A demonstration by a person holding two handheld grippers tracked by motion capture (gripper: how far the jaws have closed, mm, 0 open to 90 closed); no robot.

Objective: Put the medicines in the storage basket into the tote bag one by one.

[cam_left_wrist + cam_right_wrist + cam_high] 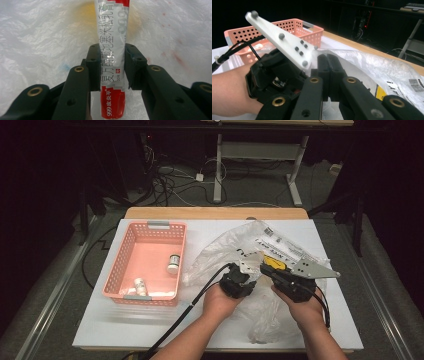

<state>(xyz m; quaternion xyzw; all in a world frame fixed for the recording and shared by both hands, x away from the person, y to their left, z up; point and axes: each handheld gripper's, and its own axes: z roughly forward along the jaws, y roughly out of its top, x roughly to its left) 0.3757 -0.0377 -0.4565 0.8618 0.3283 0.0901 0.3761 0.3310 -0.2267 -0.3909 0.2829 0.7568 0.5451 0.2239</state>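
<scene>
tube: "999皮炎平", "30", "999" | plastic bag: print unreadable

Colours on the table
Tube: white and silver, red ends, grey print. Bag: clear, black print. Basket: pink, perforated, grey handles. Jaws black.

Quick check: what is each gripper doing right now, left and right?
Left gripper: shut on the red and silver ointment tube.
Right gripper: shut, pinching the edge of the clear plastic bag.

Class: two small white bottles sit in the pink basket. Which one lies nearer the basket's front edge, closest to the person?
The white bottle in the pink basket's near corner; the other bottle stands farther back, by the right wall.
</scene>
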